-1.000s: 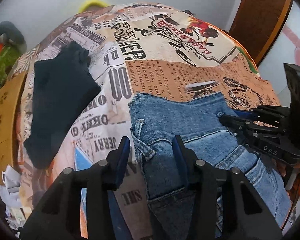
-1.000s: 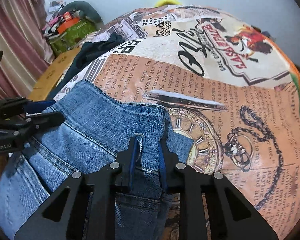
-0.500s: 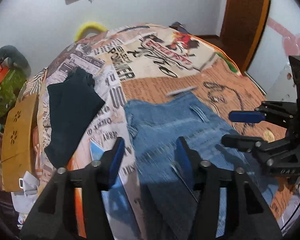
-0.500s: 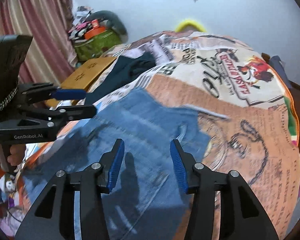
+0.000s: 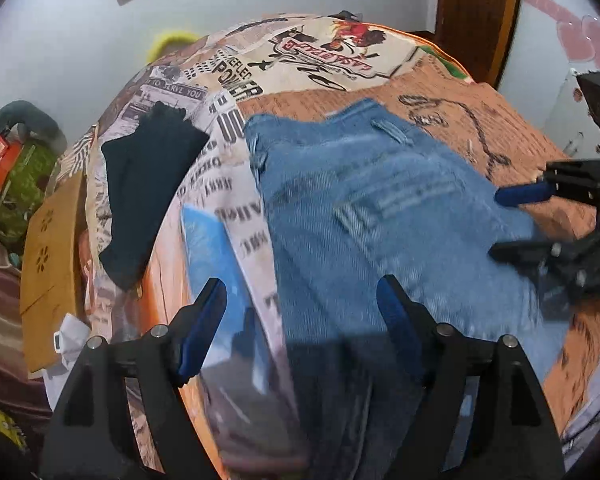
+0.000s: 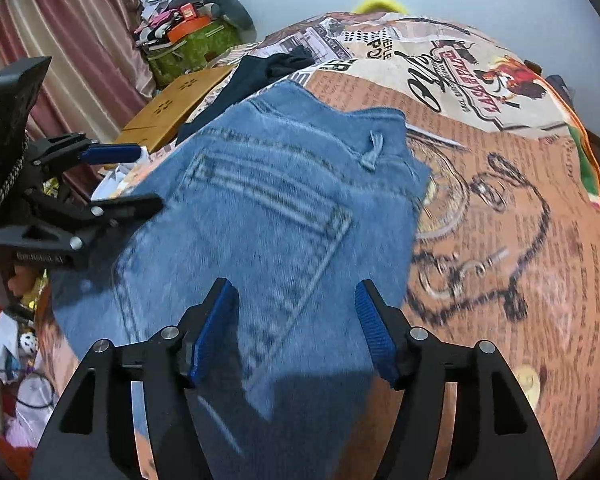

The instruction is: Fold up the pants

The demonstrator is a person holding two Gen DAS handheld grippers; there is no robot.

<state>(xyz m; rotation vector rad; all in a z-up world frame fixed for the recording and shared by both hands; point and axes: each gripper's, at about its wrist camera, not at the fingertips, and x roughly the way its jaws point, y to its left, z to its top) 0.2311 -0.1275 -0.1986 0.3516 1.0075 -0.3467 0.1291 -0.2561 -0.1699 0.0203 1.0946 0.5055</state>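
Blue jeans (image 5: 380,216) lie folded on the printed bedspread (image 5: 320,60), waistband toward the far side, back pocket up. They also show in the right wrist view (image 6: 268,208). My left gripper (image 5: 300,320) is open and empty, held above the near left part of the jeans. My right gripper (image 6: 296,324) is open and empty above the near part of the jeans. Each gripper shows in the other's view, the right one (image 5: 516,224) at the jeans' right edge and the left one (image 6: 140,176) at their left edge.
A dark folded garment (image 5: 148,176) lies on the bedspread left of the jeans. A wooden board (image 5: 48,264) and a green bag with clutter (image 6: 192,48) sit beside the bed on the left. A wooden door (image 5: 476,12) stands at the far right.
Both grippers have let go of the jeans' waistband, opened wide and pulled back and up. The jeans now lie flat on the bedspread.
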